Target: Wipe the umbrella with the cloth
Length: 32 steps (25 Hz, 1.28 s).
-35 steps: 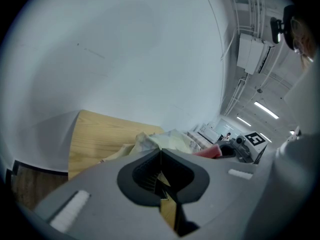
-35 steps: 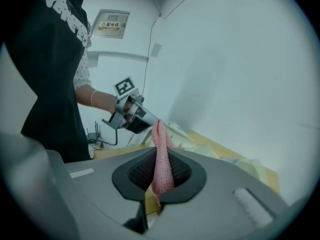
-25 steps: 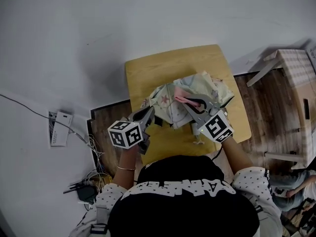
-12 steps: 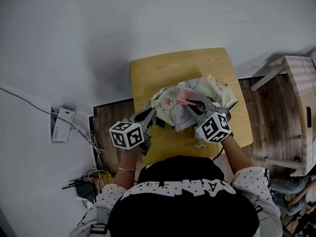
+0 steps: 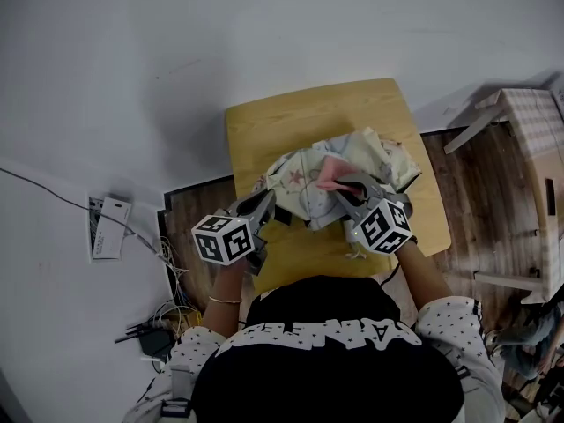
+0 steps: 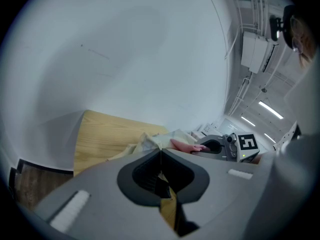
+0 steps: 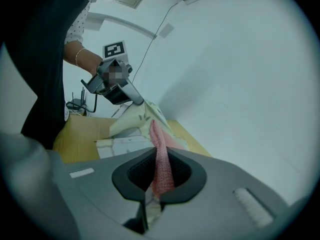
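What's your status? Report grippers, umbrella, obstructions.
Left gripper shut on umbrella edge. Right gripper shut on pink cloth, cloth over the canopy. Umbrella crumpled on yellow table. Nothing in the way.

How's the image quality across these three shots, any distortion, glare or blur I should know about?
Head view: soft, even light, sharp throughout, no glare. Left gripper view: strong fisheye bending, dark corners, and bright ceiling strips glaring at the right. Right gripper view: the same bending and dark corners; the pink cloth and the umbrella are crisp.
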Tool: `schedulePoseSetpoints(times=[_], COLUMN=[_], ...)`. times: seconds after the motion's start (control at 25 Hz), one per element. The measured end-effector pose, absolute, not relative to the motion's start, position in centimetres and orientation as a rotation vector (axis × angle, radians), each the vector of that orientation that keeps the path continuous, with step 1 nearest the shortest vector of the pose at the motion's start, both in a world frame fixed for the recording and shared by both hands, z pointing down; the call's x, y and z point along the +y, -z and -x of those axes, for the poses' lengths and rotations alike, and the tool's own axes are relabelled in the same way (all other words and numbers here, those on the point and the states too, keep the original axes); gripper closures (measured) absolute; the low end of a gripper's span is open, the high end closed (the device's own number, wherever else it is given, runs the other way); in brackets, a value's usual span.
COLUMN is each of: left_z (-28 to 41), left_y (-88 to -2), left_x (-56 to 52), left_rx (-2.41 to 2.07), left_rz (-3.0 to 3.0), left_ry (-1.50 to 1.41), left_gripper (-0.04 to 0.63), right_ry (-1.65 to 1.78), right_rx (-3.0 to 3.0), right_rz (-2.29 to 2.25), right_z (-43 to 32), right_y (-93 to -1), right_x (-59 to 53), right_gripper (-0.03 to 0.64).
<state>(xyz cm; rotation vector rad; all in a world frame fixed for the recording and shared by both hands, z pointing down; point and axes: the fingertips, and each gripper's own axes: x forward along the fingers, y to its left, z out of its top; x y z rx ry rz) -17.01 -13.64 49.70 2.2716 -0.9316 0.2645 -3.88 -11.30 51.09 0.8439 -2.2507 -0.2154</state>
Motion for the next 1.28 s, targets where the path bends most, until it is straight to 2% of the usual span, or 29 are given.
schedulePoseSetpoints(times=[0.96, 1.28], left_z=[16.2, 16.4], left_y=[-49.6, -49.1], left_x=[-12.9, -12.7], left_rx=[-0.849, -0.843], left_rz=[-2.342, -2.375], left_ry=[-0.261, -0.258], left_gripper=[0.591, 0.589], right_ry=[0.071, 0.03], right_rx=[-2.181, -2.267], right_rz=[-0.814, -0.93], right_z=[3.5, 3.4], right_y=[-53.9, -52.0], right_x=[-5.6, -6.0], right_gripper=[0.583, 0.583])
